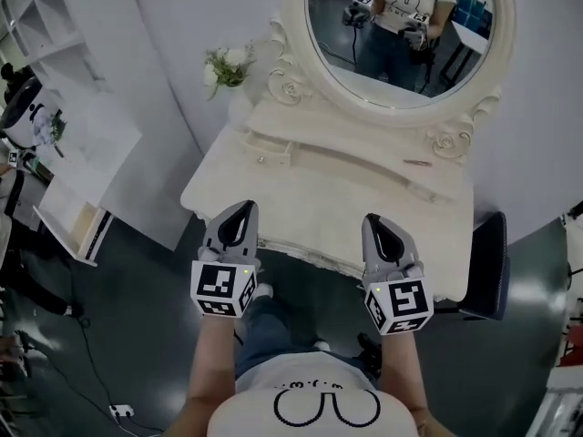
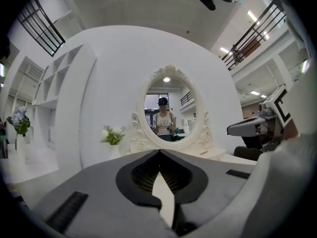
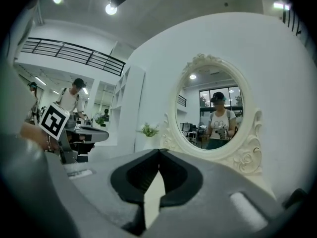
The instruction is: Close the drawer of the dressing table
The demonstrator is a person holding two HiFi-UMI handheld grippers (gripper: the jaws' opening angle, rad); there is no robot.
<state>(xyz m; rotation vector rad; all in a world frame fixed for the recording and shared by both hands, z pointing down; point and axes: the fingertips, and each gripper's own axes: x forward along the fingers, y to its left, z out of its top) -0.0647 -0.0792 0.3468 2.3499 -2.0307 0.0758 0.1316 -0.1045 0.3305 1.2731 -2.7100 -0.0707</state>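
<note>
The white dressing table (image 1: pixel 273 198) with an oval mirror (image 1: pixel 401 25) stands right in front of me. A small drawer (image 1: pixel 271 147) with a round knob juts out from the left end of its raised back tier. My left gripper (image 1: pixel 243 208) is shut and empty over the table's near edge, left of centre. My right gripper (image 1: pixel 376 220) is also shut and empty, over the same edge further right. Both point level at the mirror, as the left gripper view (image 2: pixel 159 151) and the right gripper view (image 3: pixel 159 150) show. Neither touches the drawer.
A vase of white flowers (image 1: pixel 227 66) stands at the table's back left corner. A thin pink item (image 1: pixel 417 163) lies on the back tier at right. A dark stool (image 1: pixel 488 264) sits right of the table. White shelving (image 1: pixel 64 107) fills the left side.
</note>
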